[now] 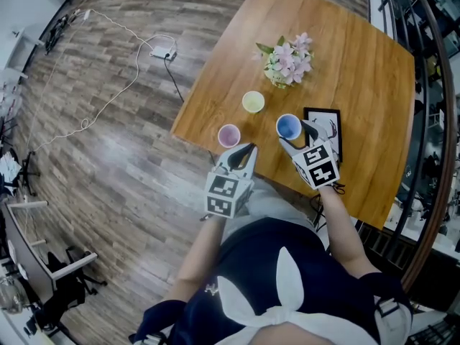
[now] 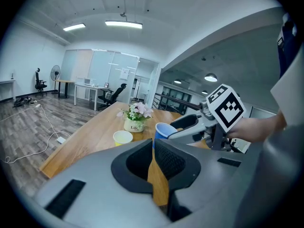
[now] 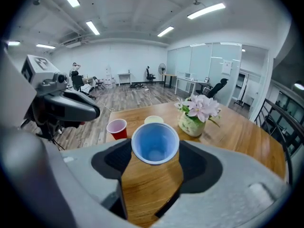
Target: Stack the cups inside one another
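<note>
Grey wood-plank floor [image 1: 108,157], ceiling strip lights [image 2: 123,24], glass partitions [image 2: 90,65], black office chairs [image 2: 112,95].

The right gripper [image 1: 295,135] holds the blue cup [image 1: 289,126], near the red cup [image 1: 228,135] and yellow cup [image 1: 253,101].

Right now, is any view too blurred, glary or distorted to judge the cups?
Head view: sharp, evenly lit; fisheye bows the edges of the wooden table. Left gripper view: dark corners, ceiling lights blown out, the left tool up close looks soft, the yellow disposable cup is readable. Right gripper view: blue disposable cup crisp, red disposable cup clear, ceiling strip lights flare mildly. All usable.
</note>
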The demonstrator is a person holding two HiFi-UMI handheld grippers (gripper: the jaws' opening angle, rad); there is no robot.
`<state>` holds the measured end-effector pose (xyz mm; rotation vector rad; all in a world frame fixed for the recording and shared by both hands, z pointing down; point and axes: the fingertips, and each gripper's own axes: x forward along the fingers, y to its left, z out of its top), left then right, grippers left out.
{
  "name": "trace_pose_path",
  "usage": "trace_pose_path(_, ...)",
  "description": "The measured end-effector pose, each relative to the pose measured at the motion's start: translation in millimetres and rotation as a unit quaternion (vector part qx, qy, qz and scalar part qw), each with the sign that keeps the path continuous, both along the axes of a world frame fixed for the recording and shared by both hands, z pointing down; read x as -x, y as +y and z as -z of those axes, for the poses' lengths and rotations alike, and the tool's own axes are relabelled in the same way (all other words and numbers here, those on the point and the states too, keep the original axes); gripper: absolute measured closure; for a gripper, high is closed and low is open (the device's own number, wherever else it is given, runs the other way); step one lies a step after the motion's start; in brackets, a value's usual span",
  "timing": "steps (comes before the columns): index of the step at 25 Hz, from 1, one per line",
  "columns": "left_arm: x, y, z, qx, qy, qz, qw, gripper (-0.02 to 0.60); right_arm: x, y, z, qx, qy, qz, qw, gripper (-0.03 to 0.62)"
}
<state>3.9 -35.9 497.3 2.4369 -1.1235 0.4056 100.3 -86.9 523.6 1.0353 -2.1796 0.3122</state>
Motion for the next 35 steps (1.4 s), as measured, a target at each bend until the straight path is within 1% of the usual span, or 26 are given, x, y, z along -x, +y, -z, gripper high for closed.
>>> trace_pose_path(6,2,-4,1,0.003,0.005,0.007,1.0,0.551,13,-6,43,-0.039,-0.024,0.017,0.999,0.284)
trace_pose_path(11,8,-4,6,0.002,0.006,0.01,0.9999,0.551,22,-3,60,-0.054,-0.028,0.029,0.998,0.286)
trace_pose_path(24,19,-18,4,0.004,0.002,0.017,0.9998,0.551,35,-18,59,-0.053,-0.03,0.041,0.997,0.286)
trace_pose_path(35,39,-40,1,0.005,0.0,0.041,0.9991,0.551,59,-51,55,-0.055,-0.033,0.066,0.996,0.286)
